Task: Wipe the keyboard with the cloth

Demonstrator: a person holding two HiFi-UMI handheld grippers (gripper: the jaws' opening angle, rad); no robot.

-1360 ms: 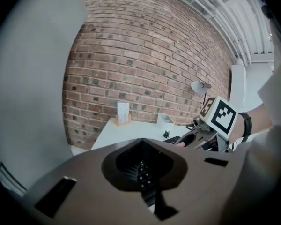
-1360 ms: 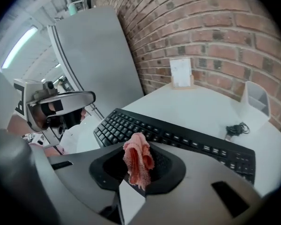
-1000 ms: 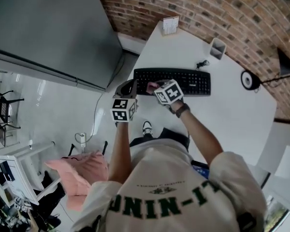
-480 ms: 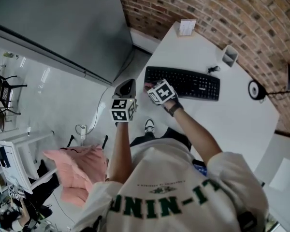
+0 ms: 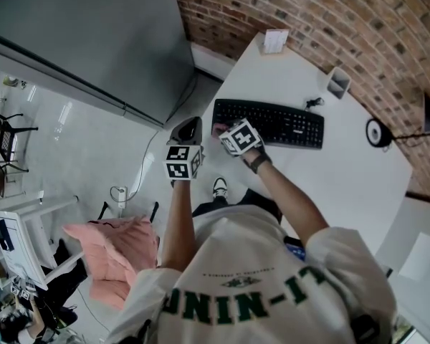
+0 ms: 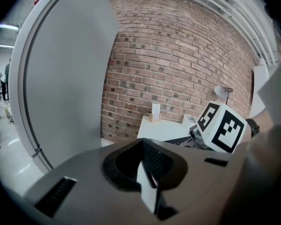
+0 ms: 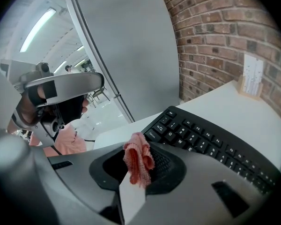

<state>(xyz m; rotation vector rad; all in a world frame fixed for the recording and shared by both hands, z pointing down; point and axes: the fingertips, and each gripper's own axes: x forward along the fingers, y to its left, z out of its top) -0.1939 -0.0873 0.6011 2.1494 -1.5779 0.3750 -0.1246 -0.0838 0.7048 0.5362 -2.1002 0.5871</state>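
Pink cloth (image 7: 138,159) sat bunched in the right gripper (image 7: 133,184), whose jaws were pinched tight on it so that only a small tuft stuck out. That tuft was over the left end of the black keyboard (image 5: 283,124), which lay along the near edge of the white tabletop (image 5: 344,178), its left end close to the tabletop's left edge. A second earlier the same gripper had been further in along the keys. It had since slid out to the last columns, and over the final half second it had hardly shifted at all. To me that looked like a wiping stroke run out at the keyboard's left end and paused there. From where I stood I could not tell whether the tuft was actually touching the keys. The long stretch of keys to the right was uncovered, so I guessed the next pass would have to go back that way. The left gripper (image 6: 147,184) hung off the tabletop's left edge, over the floor, with its jaws pressed together on nothing. It had stayed there throughout, playing no part.
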